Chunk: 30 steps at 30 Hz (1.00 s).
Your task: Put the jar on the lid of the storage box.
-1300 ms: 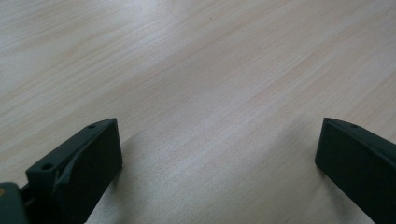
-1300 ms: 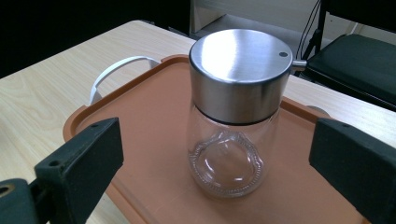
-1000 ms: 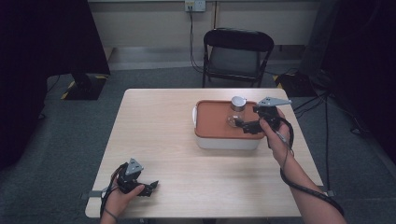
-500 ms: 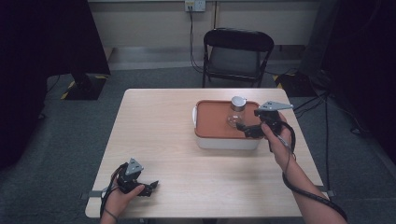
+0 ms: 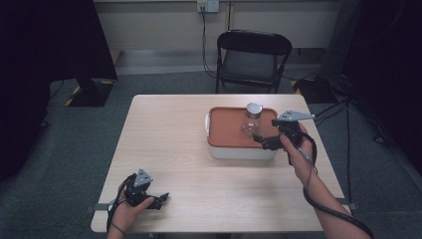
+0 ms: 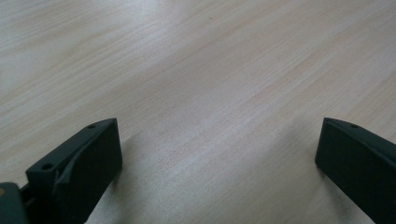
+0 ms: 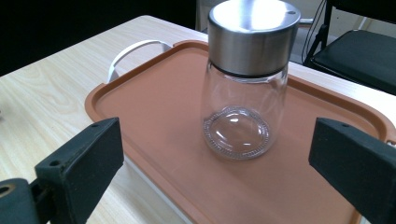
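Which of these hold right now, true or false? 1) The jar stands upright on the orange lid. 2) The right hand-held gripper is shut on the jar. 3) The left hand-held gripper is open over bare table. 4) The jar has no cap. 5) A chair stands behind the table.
1) True: the jar stands upright on the orange lid.
2) False: the right hand-held gripper is open, short of the jar.
3) True: the left hand-held gripper is open over the table.
4) False: it wears a metal cap.
5) True: the chair is there.

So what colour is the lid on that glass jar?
Shiny silver metal lid on the clear jar; the right gripper view shows it best.
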Available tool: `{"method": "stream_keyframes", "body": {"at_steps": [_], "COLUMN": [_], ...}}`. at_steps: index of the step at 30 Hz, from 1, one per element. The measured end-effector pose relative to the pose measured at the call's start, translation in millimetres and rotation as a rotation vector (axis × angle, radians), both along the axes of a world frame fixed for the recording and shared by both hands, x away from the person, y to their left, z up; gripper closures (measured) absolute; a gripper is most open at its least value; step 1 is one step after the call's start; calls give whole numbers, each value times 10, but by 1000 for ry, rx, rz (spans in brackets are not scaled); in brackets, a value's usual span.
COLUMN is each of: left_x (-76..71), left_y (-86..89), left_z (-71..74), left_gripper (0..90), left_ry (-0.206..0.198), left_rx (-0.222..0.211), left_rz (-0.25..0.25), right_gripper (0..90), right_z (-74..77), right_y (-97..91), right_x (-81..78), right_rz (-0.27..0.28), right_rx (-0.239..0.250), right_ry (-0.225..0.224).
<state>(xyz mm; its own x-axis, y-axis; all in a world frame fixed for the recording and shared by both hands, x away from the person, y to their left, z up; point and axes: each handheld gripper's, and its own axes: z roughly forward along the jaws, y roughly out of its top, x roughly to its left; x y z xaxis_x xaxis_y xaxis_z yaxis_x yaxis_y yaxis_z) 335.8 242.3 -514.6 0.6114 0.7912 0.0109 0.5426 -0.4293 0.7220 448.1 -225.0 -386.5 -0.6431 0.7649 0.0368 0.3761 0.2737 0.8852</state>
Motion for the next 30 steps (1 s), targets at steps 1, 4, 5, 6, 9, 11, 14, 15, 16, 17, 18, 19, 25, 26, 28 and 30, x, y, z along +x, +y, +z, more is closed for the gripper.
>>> {"method": "stream_keyframes", "body": {"at_steps": [1, 4, 5, 6, 9, 11, 14, 15, 16, 17, 18, 19, 25, 26, 28, 30], "left_x": [0, 0, 0, 0, 0, 0, 0, 0, 0, 0, 0, 0, 0, 0, 0, 0], "left_y": [0, 0, 0, 0, 0, 0, 0, 0, 0, 0, 0, 0, 0, 0, 0, 0], "left_z": [0, 0, 0, 0, 0, 0, 0, 0, 0, 0, 0, 0, 0, 0, 0, 0], "left_gripper": [2, 2, 2, 2, 2, 2, 2, 2, 2, 2, 2, 2, 2, 2, 2, 2], "left_ry": [0, 0, 0, 0, 0, 0, 0, 0, 0, 0, 0, 0, 0, 0, 0, 0], "left_rx": [0, 0, 0, 0, 0, 0, 0, 0, 0, 0, 0, 0, 0, 0, 0, 0], "left_rz": [0, 0, 0, 0, 0, 0, 0, 0, 0, 0, 0, 0, 0, 0, 0, 0], "right_gripper": [20, 20, 20, 20, 20, 20, 20, 20, 20, 20, 20, 20, 21, 21, 21, 21], "right_z": [1, 2, 3, 5, 5, 3, -4, -6, -5, -5, -5, -6, -22, -22, -29, -34], "right_y": [0, 2, 2, 1, 4, 6, 9, 9, 8, 8, 4, 0, -23, -23, -33, -41], "right_x": [-7, -28, -31, -38, -51, -63, -80, -85, -96, -96, -100, -103, -131, -131, -138, -149], "right_rz": [2, 7, 8, 10, 11, 10, 16, 19, 20, 20, 23, 24, 27, 27, 31, 32], "right_rx": [-1, -1, -1, -1, 1, 0, 0, 1, -7, -7, -3, 2, -3, -3, -5, -4], "right_ry": [-2, -3, -3, -3, -3, -2, -3, -3, -6, -6, -7, -5, -2, -2, 0, 1]}}
